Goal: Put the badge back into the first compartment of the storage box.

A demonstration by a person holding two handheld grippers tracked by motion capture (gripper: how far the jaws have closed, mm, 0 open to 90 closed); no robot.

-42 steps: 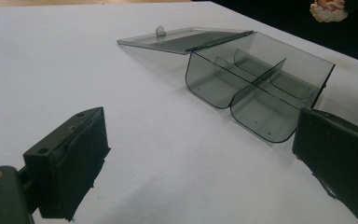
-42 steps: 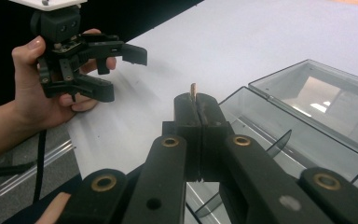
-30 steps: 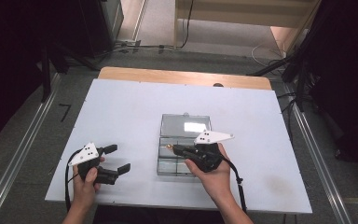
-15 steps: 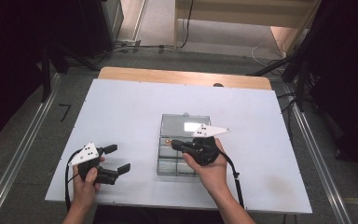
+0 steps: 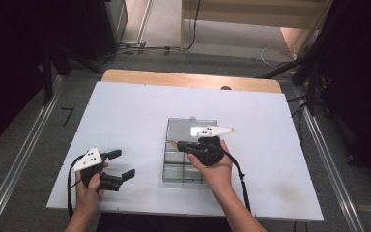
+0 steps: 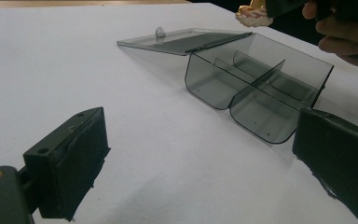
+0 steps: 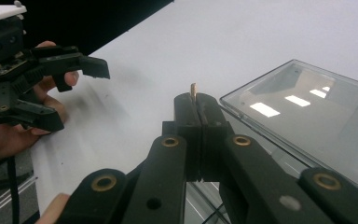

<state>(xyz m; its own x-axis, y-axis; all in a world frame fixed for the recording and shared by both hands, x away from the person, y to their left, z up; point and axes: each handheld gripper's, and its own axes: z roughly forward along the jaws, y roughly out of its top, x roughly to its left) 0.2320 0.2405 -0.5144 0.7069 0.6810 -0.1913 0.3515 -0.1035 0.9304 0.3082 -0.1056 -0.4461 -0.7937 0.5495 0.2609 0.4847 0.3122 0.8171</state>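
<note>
1. Right gripper (image 5: 179,144) clamped tight on a small pale tan piece (image 7: 193,89); jaws pressed together, the piece's tip pokes out past them.
2. In the left gripper view the piece (image 6: 251,14) hangs above the far wall of the clear divided box (image 6: 256,88).
3. Versus a second ago: right gripper has swung round, its tips now pointing toward the left gripper's side, over the left edge of the box (image 5: 189,150). The grey plate (image 5: 215,130) on top sits a bit farther up the table.
4. Box lies under and just beyond the right jaws, lid (image 5: 192,128) folded flat open on the far side. No shift since earlier frames.
5. Left gripper (image 5: 121,164) spread wide, nothing between the jaws, resting on the white table (image 5: 125,111) well left of the box. Same spot as before.
6. Box compartments ahead of the left jaws look empty.
</note>
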